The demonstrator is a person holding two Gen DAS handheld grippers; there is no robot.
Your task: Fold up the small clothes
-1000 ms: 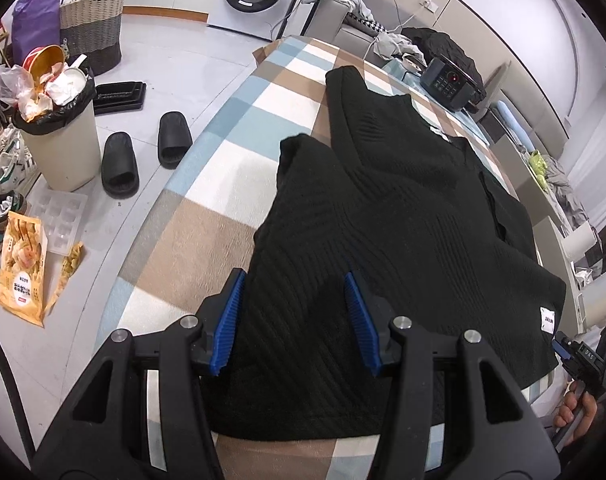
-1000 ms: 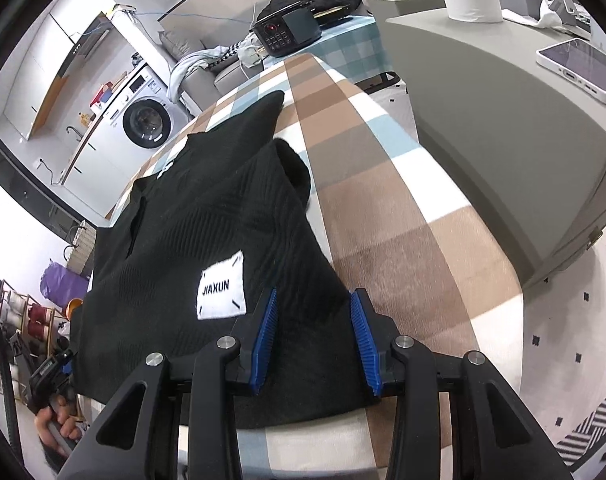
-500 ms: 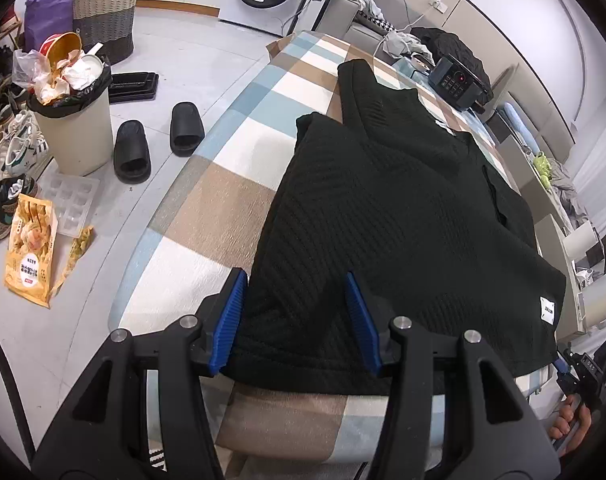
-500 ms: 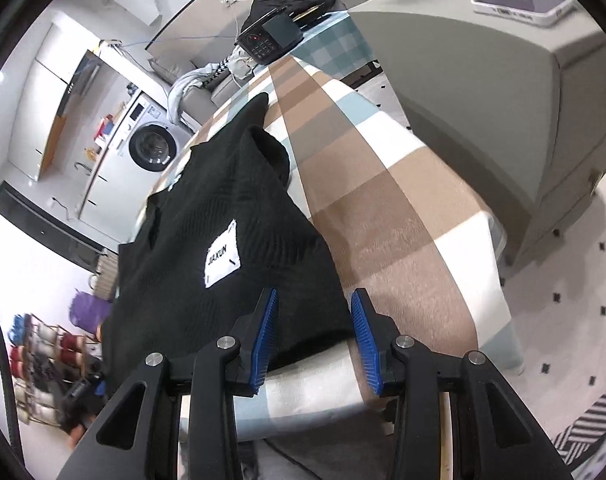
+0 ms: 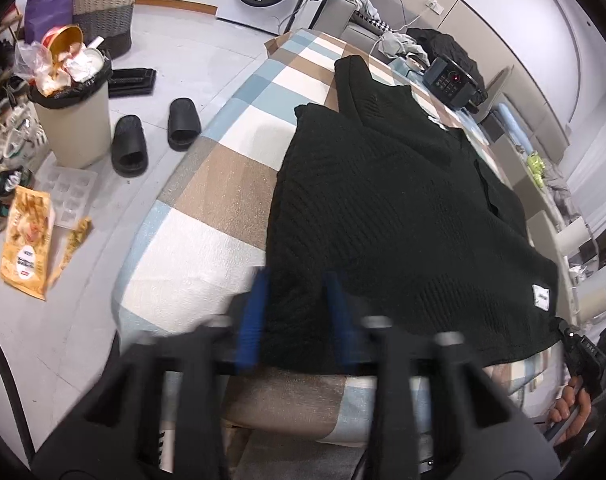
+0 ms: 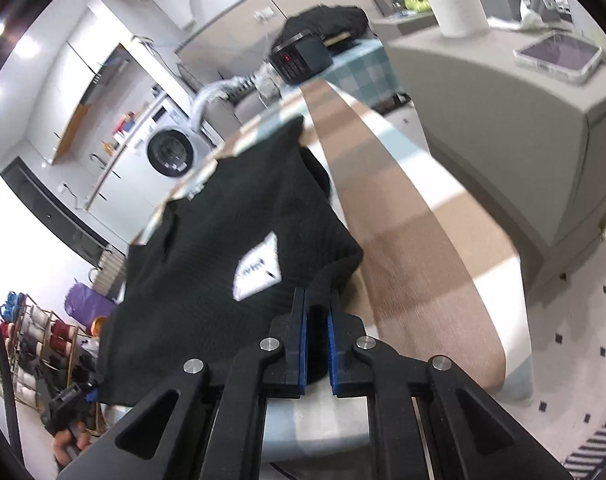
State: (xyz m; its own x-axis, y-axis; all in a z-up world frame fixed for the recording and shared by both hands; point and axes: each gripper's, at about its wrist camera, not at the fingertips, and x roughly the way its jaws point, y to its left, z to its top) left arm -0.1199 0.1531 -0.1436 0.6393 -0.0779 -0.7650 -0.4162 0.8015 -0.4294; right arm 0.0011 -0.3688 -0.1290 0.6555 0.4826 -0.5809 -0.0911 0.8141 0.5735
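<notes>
A black knit garment (image 5: 383,200) with a white label (image 5: 541,298) lies spread on the checked table cloth (image 5: 223,184). My left gripper (image 5: 294,312) is blurred at the near hem. Its jaws are closing, with the hem's left corner between the blue pads and a gap still showing. In the right wrist view, my right gripper (image 6: 317,298) is shut on the garment's (image 6: 223,260) near right corner. The fabric bunches up between its pads beside the label (image 6: 259,268). Each view shows the other gripper at its lower edge, held by a hand (image 5: 571,404).
A full waste bin (image 5: 73,120), black slippers (image 5: 155,136) and a snack bag (image 5: 25,240) sit on the floor to the left. A black device (image 5: 449,76) stands at the table's far end. On the right, a grey counter (image 6: 503,120) holds a phone (image 6: 559,56).
Both grippers drew back toward the garment's near hem. The right jaws closed onto the corner and bunched it. The left jaws narrowed around the hem.
</notes>
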